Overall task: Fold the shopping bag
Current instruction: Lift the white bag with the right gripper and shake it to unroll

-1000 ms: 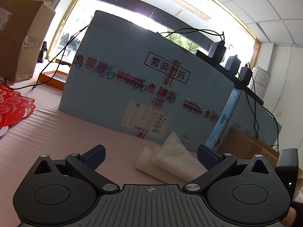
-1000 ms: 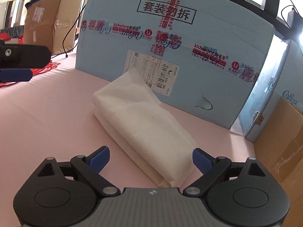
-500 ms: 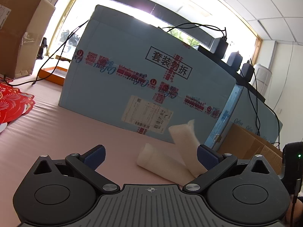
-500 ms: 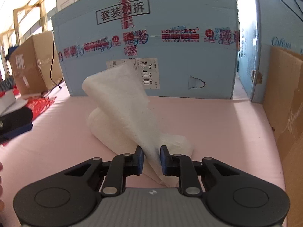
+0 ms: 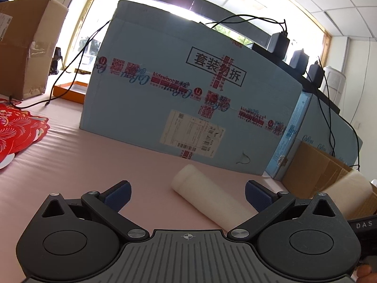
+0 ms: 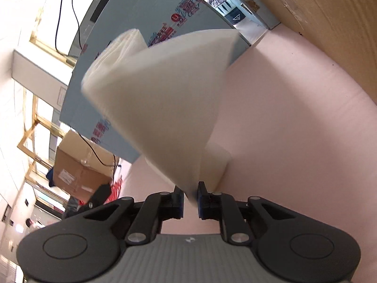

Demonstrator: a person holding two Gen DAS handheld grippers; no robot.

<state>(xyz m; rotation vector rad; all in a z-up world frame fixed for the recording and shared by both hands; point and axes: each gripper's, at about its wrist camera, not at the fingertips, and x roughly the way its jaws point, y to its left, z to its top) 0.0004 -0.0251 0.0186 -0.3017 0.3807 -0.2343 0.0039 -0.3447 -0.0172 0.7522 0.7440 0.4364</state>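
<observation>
The white folded shopping bag (image 6: 162, 108) hangs from my right gripper (image 6: 190, 199), which is shut on its edge and rolled sharply to one side; the raised flap is blurred. The bag's lower folded part (image 5: 207, 200) lies as a thick roll on the pink table, and the lifted end (image 5: 348, 195) shows at the right edge of the left wrist view. My left gripper (image 5: 187, 194) is open and empty, just in front of the roll, which lies between its blue pads (image 5: 117, 194).
A big light-blue carton (image 5: 188, 108) stands right behind the bag. A brown cardboard box (image 5: 325, 172) sits at the right, another brown box (image 5: 23, 52) at the far left. Red paper cut-outs (image 5: 16, 129) lie at the left. Cables run over the cartons.
My right gripper, open a second ago, shut on the bag's edge, lifted the flap to the right and rolled over. The left gripper stayed open and barely moved.
</observation>
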